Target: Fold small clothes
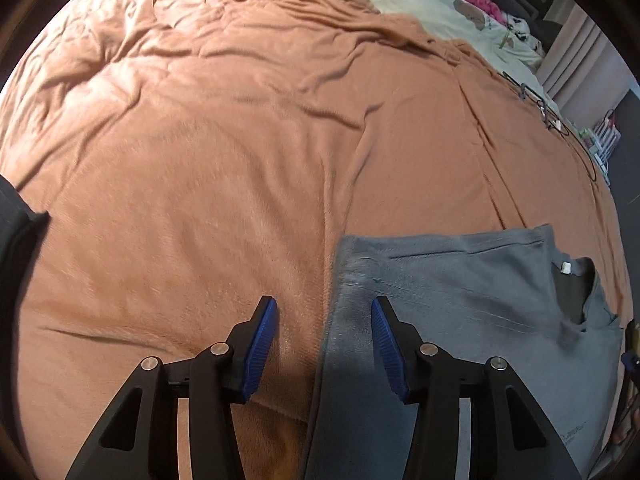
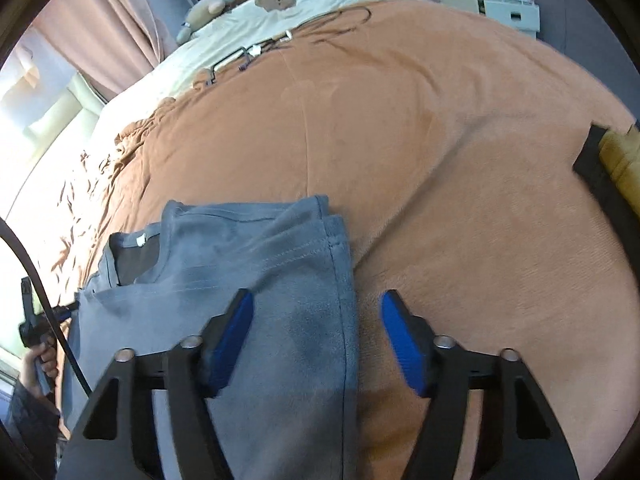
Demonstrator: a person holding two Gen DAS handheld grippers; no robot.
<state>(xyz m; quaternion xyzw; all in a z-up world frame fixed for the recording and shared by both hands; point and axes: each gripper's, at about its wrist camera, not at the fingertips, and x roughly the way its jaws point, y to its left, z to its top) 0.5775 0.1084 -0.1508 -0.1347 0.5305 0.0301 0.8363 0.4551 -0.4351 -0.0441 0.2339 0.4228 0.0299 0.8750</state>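
The left tool (image 1: 323, 310) stands partly open over the bed, its blue pads apart with nothing pressed between them. Its right pad hangs over the left margin of the grey shirt (image 1: 460, 320), its left pad over bare orange blanket (image 1: 200, 160), so the shirt's left edge runs down between the two pads. Whether the pads touch the cloth cannot be told.

The right tool (image 2: 316, 300) is likewise partly open and grips nothing. Its left pad is over the grey shirt (image 2: 248, 280), its right pad over the orange blanket (image 2: 460, 160), and the shirt's stitched right edge passes between them.

The shirt lies flat on the near part of the bed, folded narrow, with its neck opening and a small white label toward the far end. Its far edge sits well short of the middle of the blanket.

Beyond and to the left of the left tool the blanket is open and bare, wrinkled toward the far left. To the right of the right tool there is also open blanket, until a dark and yellow item (image 2: 612, 172) at the right edge. Far off, a thin dark cable (image 2: 312, 26) lies near the blanket's far edge, where a cream quilt (image 2: 280, 12) begins. A hand (image 2: 38, 364) holding the other handle shows at the left of the right wrist view.
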